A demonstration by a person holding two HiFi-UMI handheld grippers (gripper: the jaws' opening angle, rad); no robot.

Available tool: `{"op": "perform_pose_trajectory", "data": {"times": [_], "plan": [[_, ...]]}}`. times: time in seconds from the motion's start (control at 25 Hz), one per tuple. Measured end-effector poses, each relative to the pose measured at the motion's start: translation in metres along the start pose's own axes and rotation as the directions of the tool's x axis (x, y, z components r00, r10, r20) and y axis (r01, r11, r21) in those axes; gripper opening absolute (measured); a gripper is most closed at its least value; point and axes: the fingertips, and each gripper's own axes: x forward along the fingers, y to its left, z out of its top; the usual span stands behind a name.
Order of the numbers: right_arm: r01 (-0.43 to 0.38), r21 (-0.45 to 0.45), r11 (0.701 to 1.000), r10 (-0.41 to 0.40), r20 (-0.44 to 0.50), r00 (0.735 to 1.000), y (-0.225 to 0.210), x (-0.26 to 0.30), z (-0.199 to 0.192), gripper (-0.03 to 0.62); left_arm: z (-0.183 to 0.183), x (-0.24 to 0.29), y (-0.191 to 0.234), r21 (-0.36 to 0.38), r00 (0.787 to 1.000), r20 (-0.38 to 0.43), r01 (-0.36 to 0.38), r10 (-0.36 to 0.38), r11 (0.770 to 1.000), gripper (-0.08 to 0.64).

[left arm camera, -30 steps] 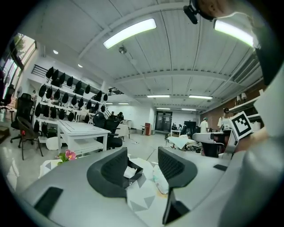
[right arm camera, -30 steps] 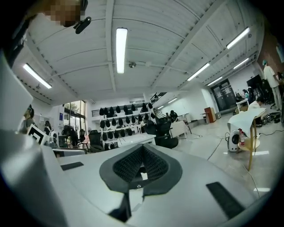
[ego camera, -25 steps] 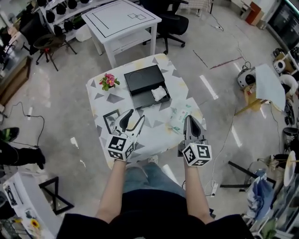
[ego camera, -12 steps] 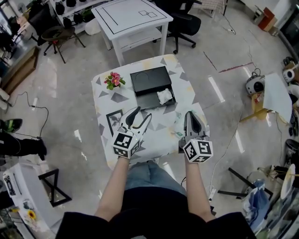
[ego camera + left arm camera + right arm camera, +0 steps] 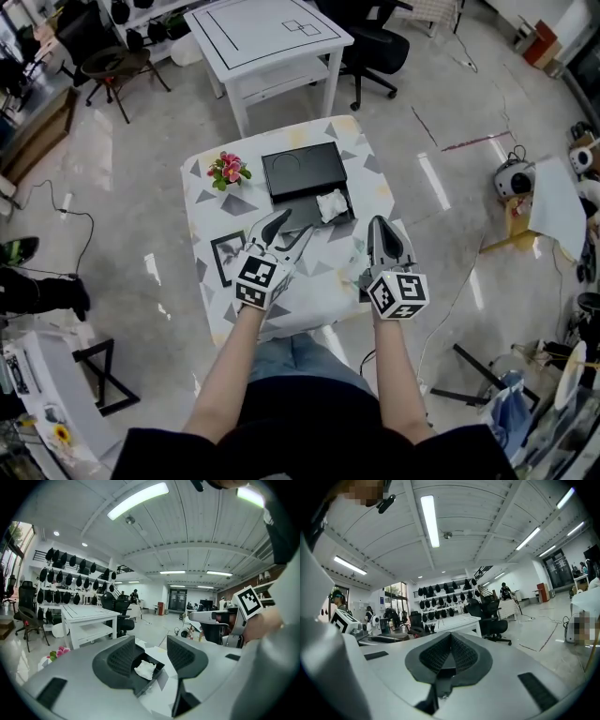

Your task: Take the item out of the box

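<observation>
Crumpled white item (image 5: 328,204) sits in the black box (image 5: 300,169) at 12 o'clock on the surface (image 5: 214,201). Left gripper (image 5: 298,222) is spread apart, right gripper (image 5: 380,223) pinched together on nothing.

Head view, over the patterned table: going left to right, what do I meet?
Pink flowers → left hand-held gripper → white crumpled item → right hand-held gripper
</observation>
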Motion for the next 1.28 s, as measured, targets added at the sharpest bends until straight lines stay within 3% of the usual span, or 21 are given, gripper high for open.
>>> {"op": "perform_pose_trajectory", "data": {"times": [0.4, 0.72, 0.84, 1.0, 1.28], "plan": [[-0.040, -0.031, 0.999, 0.035, -0.150, 0.988, -0.037, 0.075, -0.029, 0.000, -0.044, 0.099, 0.014, 0.010, 0.982, -0.180, 0.058, -0.056, 0.998, 0.213], [-0.083, -0.056, 0.995, 0.065, -0.258, 0.964, -0.050, 0.108, -0.068, 0.000, -0.098, 0.164, 0.024, -0.018, 0.928, -0.364, 0.080, -0.081, 0.997, 0.213], [-0.085, -0.063, 0.994, 0.064, -0.285, 0.956, -0.057, 0.115, -0.080, 0.000, -0.117, 0.180, 0.025, -0.028, 0.893, -0.441, 0.087, -0.090, 0.996, 0.212], [-0.094, -0.072, 0.993, 0.067, -0.312, 0.948, -0.064, 0.123, -0.091, 0.000, -0.142, 0.193, 0.023, -0.017, 0.830, -0.548, 0.110, -0.101, 0.994, 0.204], [-0.097, -0.098, 0.990, 0.060, -0.328, 0.943, -0.070, 0.131, -0.097, 0.000, -0.175, 0.209, 0.020, 0.092, 0.699, -0.709, 0.216, -0.088, 0.972, 0.182]]}}
